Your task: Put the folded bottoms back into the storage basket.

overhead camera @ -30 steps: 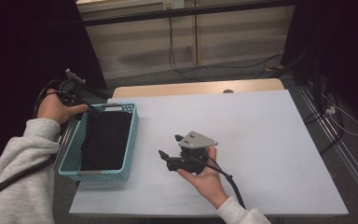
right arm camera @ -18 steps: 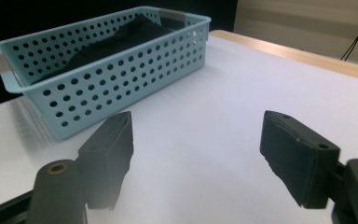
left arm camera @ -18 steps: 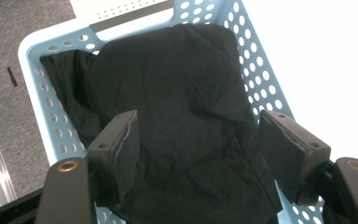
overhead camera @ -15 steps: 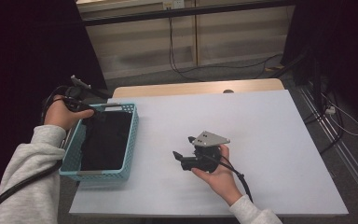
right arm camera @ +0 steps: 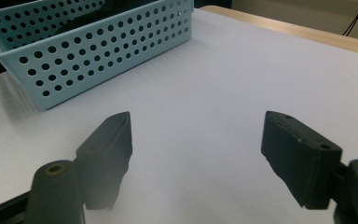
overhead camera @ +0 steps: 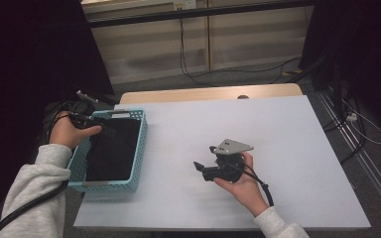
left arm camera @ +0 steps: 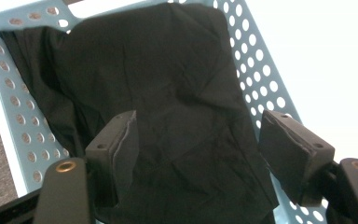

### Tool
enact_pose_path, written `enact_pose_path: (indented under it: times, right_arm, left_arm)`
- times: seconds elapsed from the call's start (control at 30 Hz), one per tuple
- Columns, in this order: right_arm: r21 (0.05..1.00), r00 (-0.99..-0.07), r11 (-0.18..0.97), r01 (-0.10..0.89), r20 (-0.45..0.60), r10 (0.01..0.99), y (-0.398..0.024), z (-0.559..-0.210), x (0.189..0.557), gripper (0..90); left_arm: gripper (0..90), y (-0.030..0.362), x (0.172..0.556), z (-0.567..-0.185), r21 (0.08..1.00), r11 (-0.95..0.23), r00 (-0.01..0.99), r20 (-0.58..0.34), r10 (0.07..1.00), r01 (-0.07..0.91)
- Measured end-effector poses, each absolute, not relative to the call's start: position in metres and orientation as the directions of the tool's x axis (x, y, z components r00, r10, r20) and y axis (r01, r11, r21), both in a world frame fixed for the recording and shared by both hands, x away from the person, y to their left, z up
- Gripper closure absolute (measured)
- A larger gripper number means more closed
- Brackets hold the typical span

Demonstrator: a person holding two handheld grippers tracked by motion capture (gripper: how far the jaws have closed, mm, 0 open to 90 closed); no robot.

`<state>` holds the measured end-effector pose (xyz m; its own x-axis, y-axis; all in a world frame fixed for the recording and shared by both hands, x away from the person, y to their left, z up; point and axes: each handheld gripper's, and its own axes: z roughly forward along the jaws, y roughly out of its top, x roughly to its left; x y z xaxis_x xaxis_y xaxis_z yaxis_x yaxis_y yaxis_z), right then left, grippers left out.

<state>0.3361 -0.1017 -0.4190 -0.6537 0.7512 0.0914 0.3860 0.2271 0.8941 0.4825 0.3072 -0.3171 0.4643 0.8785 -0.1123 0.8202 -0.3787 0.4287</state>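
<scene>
Nearest the person, the right gripper [overhead camera: 204, 169] is held low over the bare white worktop [overhead camera: 287, 148], shifted to the right of where it was a second ago and now well apart from the light blue basket [overhead camera: 139, 144]; its jaws are spread with nothing between them, as the right gripper view shows over empty surface. Farther off at the left, the left gripper [overhead camera: 110, 130] has been lowered over the basket's near end, and its jaws are likewise parted, framing the black cloth [left arm camera: 168, 93] without pressing on it. The cloth is seen lying crumpled inside the basket, covering most of its floor. The descent is judged to be the approach for a grasp on the cloth, not yet made.
</scene>
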Motion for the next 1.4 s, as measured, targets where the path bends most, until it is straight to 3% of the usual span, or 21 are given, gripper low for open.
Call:
enact_pose_path:
  times: [0.5, 0.63, 0.77, 0.97, 1.4]
  right_arm:
    - [0.888, -0.639, 0.223, 0.403, 0.098, 0.763, -0.117, -0.432, 0.33, 24.1]
    - [0.885, -0.637, 0.225, 0.409, 0.1, 0.765, -0.12, -0.435, 0.329, 23.9]
    - [0.888, -0.629, 0.213, 0.408, 0.104, 0.77, -0.124, -0.436, 0.326, 23.8]
    - [0.887, -0.618, 0.21, 0.412, 0.103, 0.779, -0.132, -0.439, 0.325, 23.7]
    - [0.893, -0.618, 0.199, 0.405, 0.106, 0.779, -0.134, -0.436, 0.323, 23.5]
  left_arm:
    - [32.1, 0.325, 0.474, -0.358, 0.434, -0.337, 0.438, -0.156, 0.885, 0.835]
    - [38.3, 0.33, 0.473, -0.37, 0.423, -0.34, 0.435, -0.15, 0.888, 0.84]
    - [50.5, 0.333, 0.471, -0.379, 0.402, -0.345, 0.424, -0.125, 0.897, 0.848]
    - [76.4, 0.34, 0.468, -0.396, 0.346, -0.357, 0.411, -0.095, 0.907, 0.868]
    - [87.3, 0.336, 0.474, -0.417, 0.288, -0.365, 0.402, -0.081, 0.912, 0.886]
